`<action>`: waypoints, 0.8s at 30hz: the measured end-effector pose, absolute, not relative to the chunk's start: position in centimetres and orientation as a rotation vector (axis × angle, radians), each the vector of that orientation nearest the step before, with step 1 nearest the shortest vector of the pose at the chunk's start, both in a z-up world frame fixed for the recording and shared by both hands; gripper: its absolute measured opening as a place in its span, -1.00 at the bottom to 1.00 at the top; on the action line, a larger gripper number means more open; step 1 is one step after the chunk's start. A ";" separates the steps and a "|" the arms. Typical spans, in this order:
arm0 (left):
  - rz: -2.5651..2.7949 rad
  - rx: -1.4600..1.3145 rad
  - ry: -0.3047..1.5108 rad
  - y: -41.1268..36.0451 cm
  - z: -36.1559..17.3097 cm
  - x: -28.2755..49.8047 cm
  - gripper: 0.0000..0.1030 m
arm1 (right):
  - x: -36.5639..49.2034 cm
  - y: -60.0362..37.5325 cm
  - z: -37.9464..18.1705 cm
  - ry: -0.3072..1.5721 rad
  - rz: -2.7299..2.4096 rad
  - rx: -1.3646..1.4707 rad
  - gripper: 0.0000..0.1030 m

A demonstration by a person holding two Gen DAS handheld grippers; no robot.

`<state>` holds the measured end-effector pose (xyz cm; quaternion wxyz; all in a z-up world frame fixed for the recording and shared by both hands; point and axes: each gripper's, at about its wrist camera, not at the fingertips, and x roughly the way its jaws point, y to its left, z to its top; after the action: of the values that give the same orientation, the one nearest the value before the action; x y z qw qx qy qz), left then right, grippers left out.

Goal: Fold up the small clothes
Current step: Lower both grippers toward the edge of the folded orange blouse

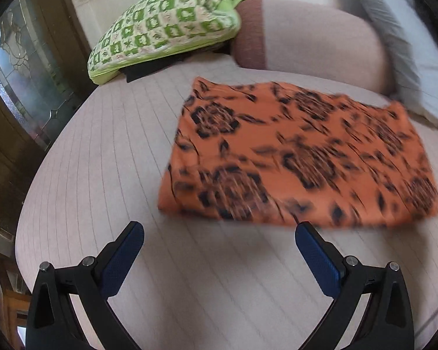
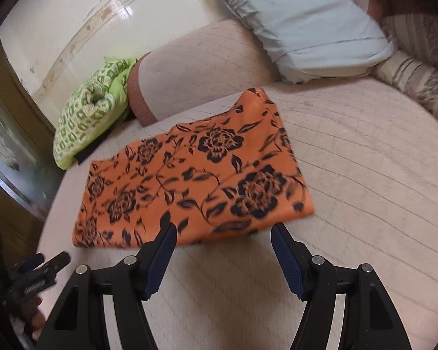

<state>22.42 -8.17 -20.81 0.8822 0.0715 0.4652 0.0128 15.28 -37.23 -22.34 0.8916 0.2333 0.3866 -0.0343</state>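
An orange cloth with a black flower print (image 1: pixel 300 154) lies flat and folded over on the pale pink mattress (image 1: pixel 108 175). In the left wrist view my left gripper (image 1: pixel 219 233) stands open just short of the cloth's near edge, nothing between its blue pads. The same cloth (image 2: pixel 195 175) shows in the right wrist view, where my right gripper (image 2: pixel 222 230) is open with its fingertips at the cloth's near edge, pads not pressing on it. At that view's lower left, the left gripper (image 2: pixel 43 268) shows beside the bed's edge.
A green patterned cushion (image 1: pixel 163 26) lies at the far left of the mattress. A pink bolster with a brown end (image 1: pixel 306 38) runs along the back. A pale blue pillow (image 2: pixel 303 26) and a striped roll (image 2: pixel 417 78) sit at the far right. A glass door (image 1: pixel 23 81) is left.
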 end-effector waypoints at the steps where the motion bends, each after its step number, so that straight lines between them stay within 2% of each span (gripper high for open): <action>1: 0.036 0.144 0.966 -8.1 -20.8 23.3 1.00 | 15.8 -37.4 -22.6 0.803 -0.054 0.496 0.29; 2: 0.042 0.133 0.965 -8.2 -20.8 24.6 1.00 | 16.8 -37.8 -23.2 0.803 -0.024 0.513 0.12; 4: 0.043 0.105 0.962 -8.6 -20.8 26.8 1.00 | 18.7 -38.0 -24.0 0.824 0.010 0.536 -0.02; 8: 0.071 0.120 0.982 -10.0 -22.7 30.3 1.00 | 21.3 -38.8 -25.5 0.829 0.006 0.554 -0.02; 13: 0.093 0.140 1.109 -10.4 -28.2 33.5 1.00 | 23.7 -39.6 -26.7 0.839 -0.021 0.554 -0.02; 15: 0.099 0.106 1.084 -10.2 -28.0 33.5 1.00 | 24.5 -39.8 -27.5 0.859 -0.023 0.545 -0.02; 17: 0.100 0.117 1.103 -10.3 -27.7 33.6 1.00 | 25.2 -40.0 -28.7 0.889 -0.030 0.537 -0.19; 20: 0.079 0.097 1.117 -9.7 -26.2 32.8 1.00 | 25.4 -39.7 -28.4 0.898 -0.036 0.476 -0.20; 24: 0.039 0.061 1.073 -7.6 -23.3 29.2 1.00 | 23.8 -40.9 -27.2 0.896 -0.022 0.577 -0.16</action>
<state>29.23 -7.59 -23.27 0.8590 0.0288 0.5108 0.0186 23.79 -40.90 -27.17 0.8613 0.2751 0.4270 -0.0105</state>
